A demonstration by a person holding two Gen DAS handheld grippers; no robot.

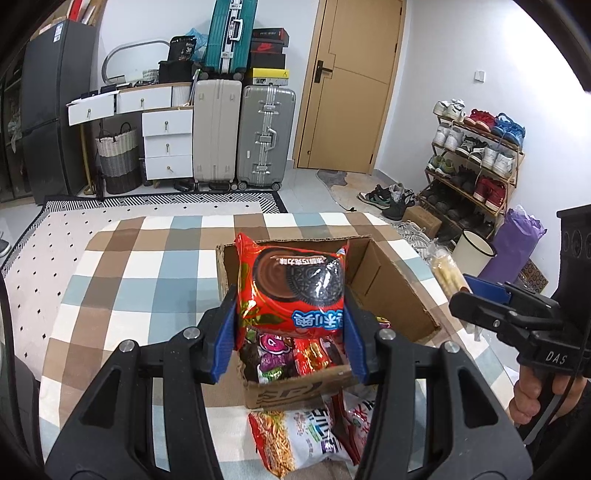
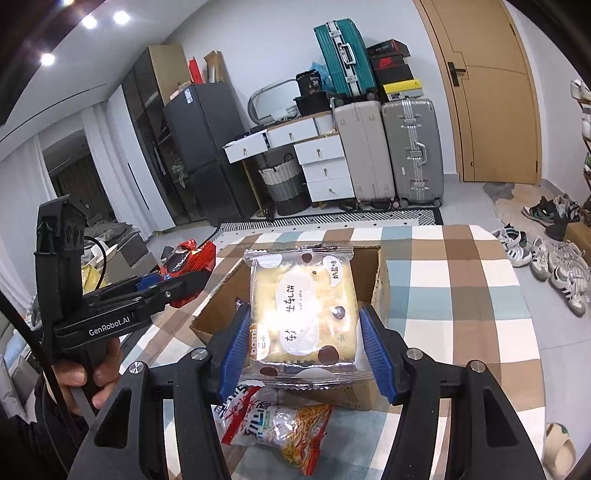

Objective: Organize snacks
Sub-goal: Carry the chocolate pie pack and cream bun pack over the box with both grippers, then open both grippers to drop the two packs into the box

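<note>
Cookie pack (image 1: 291,291) sits clamped between the left claw (image 1: 290,332) fingers.

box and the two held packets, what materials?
Box: corrugated cardboard, matte brown; fluted, ragged cut rim. Red cookie packet in the left gripper: glossy printed plastic film, probably; crinkled glare. Cake packet in the right gripper: clear glossy film; cake shows through.

Bright even indoor lighting, ceiling spotlights (image 2: 88,22) at 10 o'clock, glare on clear cake packet (image 2: 303,314), strong fisheye bending, dark vignette at edges, focus sharp.
</note>
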